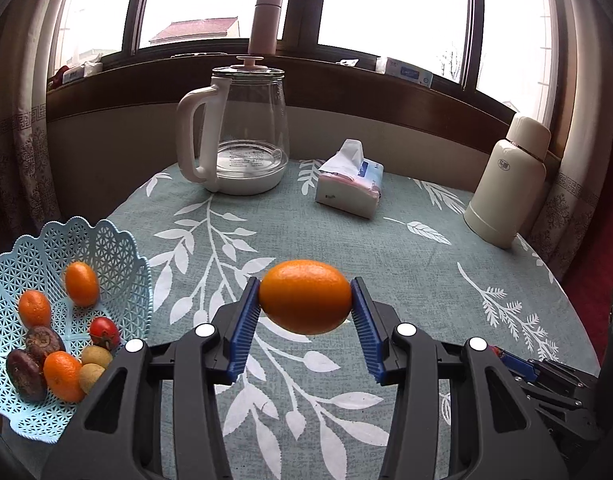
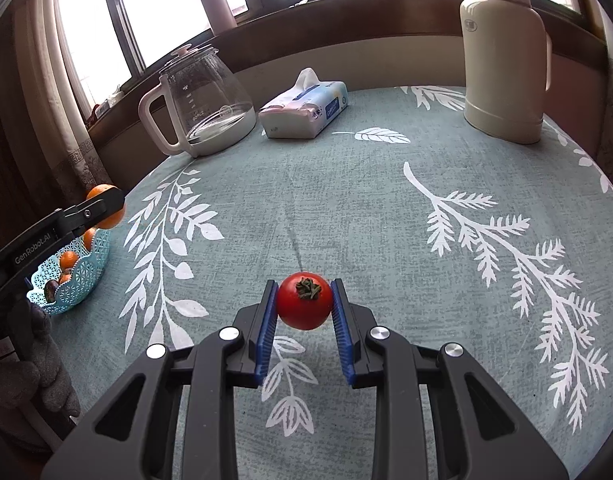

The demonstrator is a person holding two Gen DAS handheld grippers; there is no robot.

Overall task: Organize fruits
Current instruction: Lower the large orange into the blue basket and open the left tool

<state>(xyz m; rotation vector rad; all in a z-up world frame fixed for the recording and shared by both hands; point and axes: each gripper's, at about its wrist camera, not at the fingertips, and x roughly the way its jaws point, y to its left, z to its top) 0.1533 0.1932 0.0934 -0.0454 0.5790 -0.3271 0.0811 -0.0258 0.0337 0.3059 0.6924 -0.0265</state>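
My left gripper point(image 1: 305, 300) is shut on an orange kumquat point(image 1: 305, 297), held a little above the tablecloth, right of the basket. The light-blue lattice basket point(image 1: 118, 252) at the table's left edge holds several kumquats, a small tomato point(image 1: 104, 332), two dark brown fruits and two pale yellowish ones. My right gripper point(image 2: 304, 302) is shut on a red tomato point(image 2: 304, 302) with its green stem facing the camera, low over the cloth. In the right wrist view the left gripper point(image 2: 106, 206) and its kumquat point(image 2: 114, 216) hang above the basket point(image 2: 82, 276) at far left.
A glass kettle point(image 1: 242, 128) with a white handle, a tissue pack point(image 1: 350, 184) and a cream thermos point(image 1: 506, 184) stand along the far side of the round table. A pink bottle point(image 1: 264, 24) is on the windowsill. A gloved hand point(image 2: 34, 368) holds the left tool.
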